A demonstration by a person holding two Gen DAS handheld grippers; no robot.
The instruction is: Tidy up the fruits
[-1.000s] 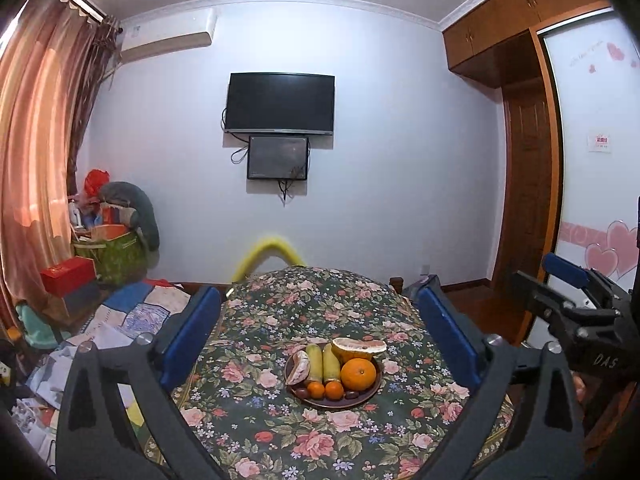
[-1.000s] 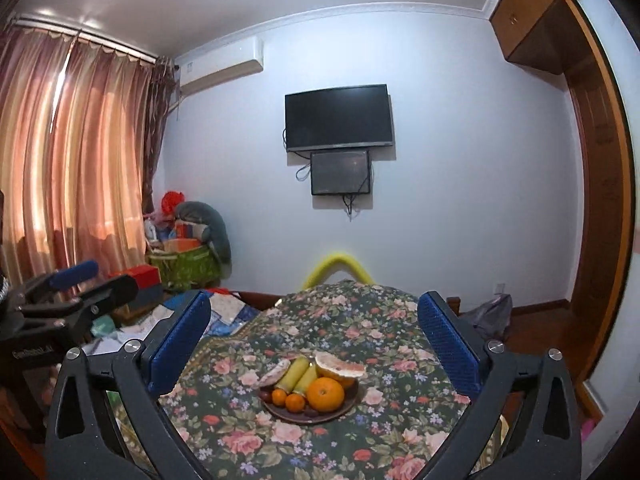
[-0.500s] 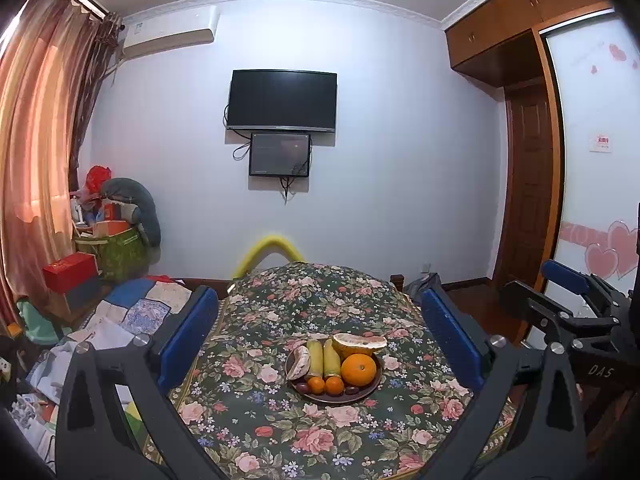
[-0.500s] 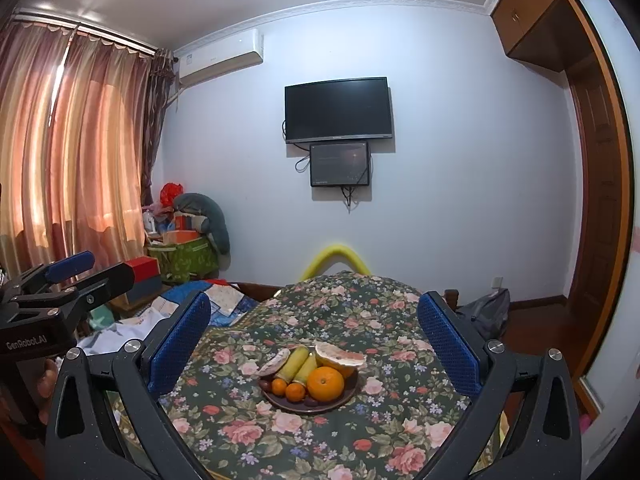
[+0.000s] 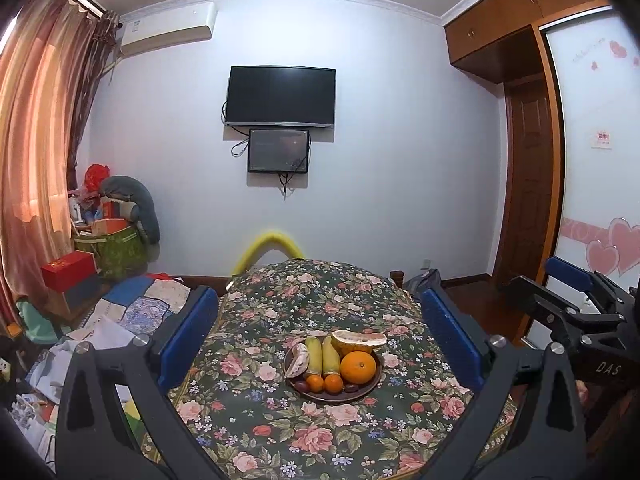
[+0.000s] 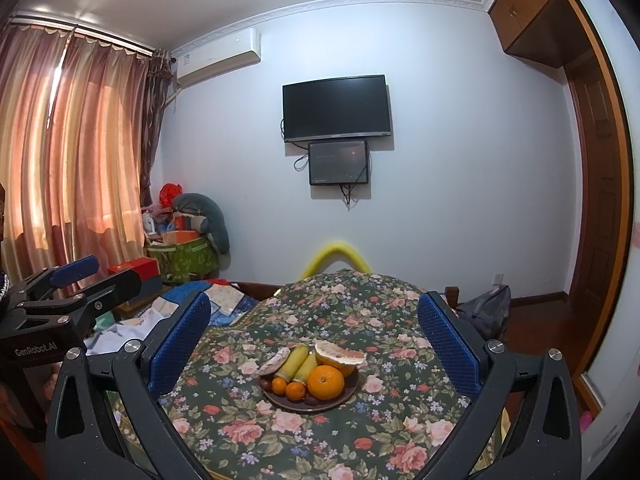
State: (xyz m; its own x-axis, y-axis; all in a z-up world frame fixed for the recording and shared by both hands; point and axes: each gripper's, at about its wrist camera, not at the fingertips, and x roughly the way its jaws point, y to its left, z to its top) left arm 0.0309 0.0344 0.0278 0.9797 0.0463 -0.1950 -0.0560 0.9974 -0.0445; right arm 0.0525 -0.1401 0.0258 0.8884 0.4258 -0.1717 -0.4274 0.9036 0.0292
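Both pairs of blue-padded fingers are spread wide and hold nothing: the left gripper (image 5: pixel 320 336) and the right gripper (image 6: pixel 314 340) hang in the air above the near part of a round table (image 5: pixel 280 440), each framing the fruit plate between its tips. Nothing stands between the fingers and the plate; only open flowered cloth lies there. Beyond the table a yellow foam-wrapped chair back (image 5: pixel 272 244) rises at the far edge, and on the pale wall hang a dark television (image 5: pixel 280 96) with a smaller screen (image 5: pixel 279 151) under it. Pink curtains (image 6: pixel 60 160) fall at the left, an air conditioner (image 5: pixel 168 28) sits high beside them, and boxes, bags and a grey cushion are heaped in the left corner. A brown wooden wardrobe (image 5: pixel 528 200) stands at the right. The brown plate (image 5: pixel 360 394) lies near the table's middle, well apart from both grippers and lower than their tips. On it rest a large round orange (image 5: pixel 358 367), two small tangerines (image 5: pixel 324 383) in front, two yellow-green corn cobs (image 5: pixel 322 356) lying lengthwise, a cut pomelo half (image 5: pixel 358 340) with pinkish flesh at the back, a pale wedge (image 5: pixel 298 360) at the left rim, and small dark fruits at the front rim. Each gripper's black frame ends in textured blue pads.
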